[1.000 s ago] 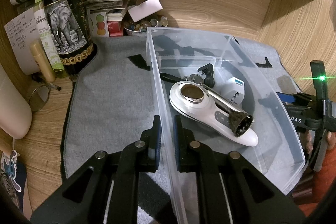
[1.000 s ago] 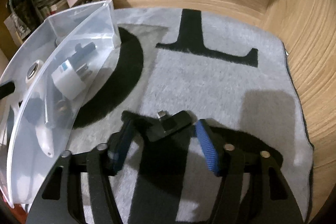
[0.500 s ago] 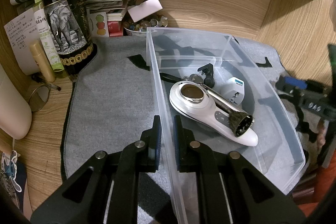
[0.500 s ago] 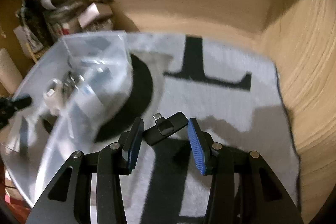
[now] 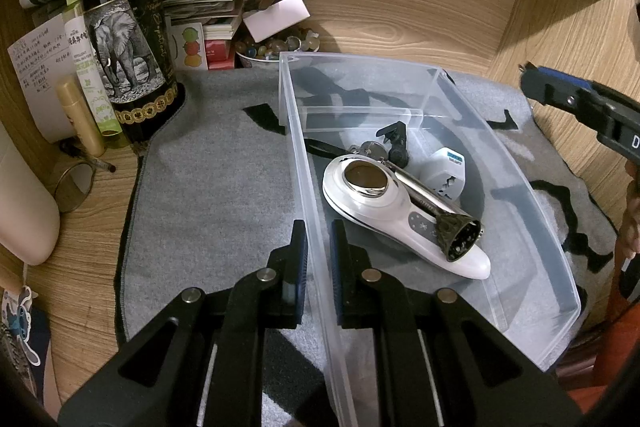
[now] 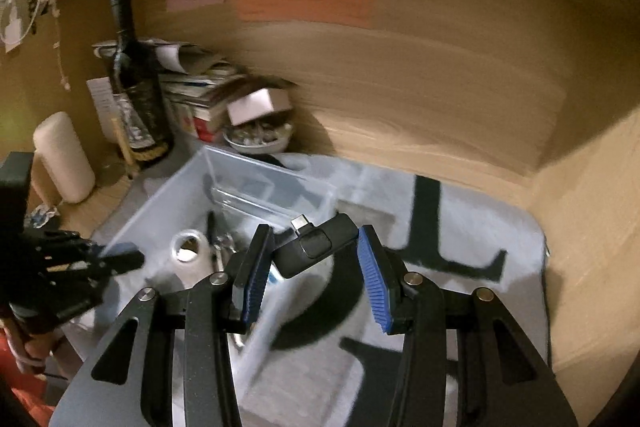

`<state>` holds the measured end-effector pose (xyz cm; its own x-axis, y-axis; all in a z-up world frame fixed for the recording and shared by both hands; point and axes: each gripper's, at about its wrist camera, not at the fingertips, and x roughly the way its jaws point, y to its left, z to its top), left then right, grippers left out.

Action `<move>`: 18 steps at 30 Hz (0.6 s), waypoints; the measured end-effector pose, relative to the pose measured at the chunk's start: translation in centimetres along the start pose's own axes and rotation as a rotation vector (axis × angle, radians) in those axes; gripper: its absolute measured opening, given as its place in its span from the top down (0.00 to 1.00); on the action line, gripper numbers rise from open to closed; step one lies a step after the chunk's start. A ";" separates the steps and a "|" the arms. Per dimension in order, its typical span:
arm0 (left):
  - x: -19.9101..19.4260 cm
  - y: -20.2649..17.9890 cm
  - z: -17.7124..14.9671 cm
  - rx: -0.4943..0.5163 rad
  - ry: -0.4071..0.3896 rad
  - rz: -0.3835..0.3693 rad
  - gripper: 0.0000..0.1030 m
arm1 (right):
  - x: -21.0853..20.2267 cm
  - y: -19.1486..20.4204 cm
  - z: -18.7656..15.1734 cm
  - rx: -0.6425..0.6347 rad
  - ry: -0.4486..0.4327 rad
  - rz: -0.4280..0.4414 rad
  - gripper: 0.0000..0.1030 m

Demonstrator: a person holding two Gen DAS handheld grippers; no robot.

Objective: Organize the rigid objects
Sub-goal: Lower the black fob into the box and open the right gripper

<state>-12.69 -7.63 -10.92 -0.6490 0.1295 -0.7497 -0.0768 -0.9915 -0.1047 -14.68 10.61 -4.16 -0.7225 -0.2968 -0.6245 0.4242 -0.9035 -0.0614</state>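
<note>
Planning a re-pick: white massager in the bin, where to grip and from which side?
Grip the white massager across its narrow handle end, coming from above. The head is wide and rounded, and the metal tool lies along its top, so only the tail is clear.

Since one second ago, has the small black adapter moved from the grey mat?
Yes. The right gripper has lifted the small black adapter off the grey mat and carried it toward the clear bin, now just beyond it.

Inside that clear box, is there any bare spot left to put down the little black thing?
Yes. The clear bin has bare floor at its near end, past the tip of the white handheld device, and along its right wall. Its middle is crowded: that device, a white plug adapter and a black clip lie close together.
</note>
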 end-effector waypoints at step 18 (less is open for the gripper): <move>0.0 0.0 -0.1 -0.002 0.000 0.000 0.90 | 6.8 3.3 -0.1 -0.081 0.153 0.078 0.61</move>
<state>-12.65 -7.61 -10.96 -0.6492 0.1290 -0.7496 -0.0749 -0.9916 -0.1058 -18.14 5.61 -8.66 -0.5968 -0.3093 -0.7404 0.5233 -0.8495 -0.0669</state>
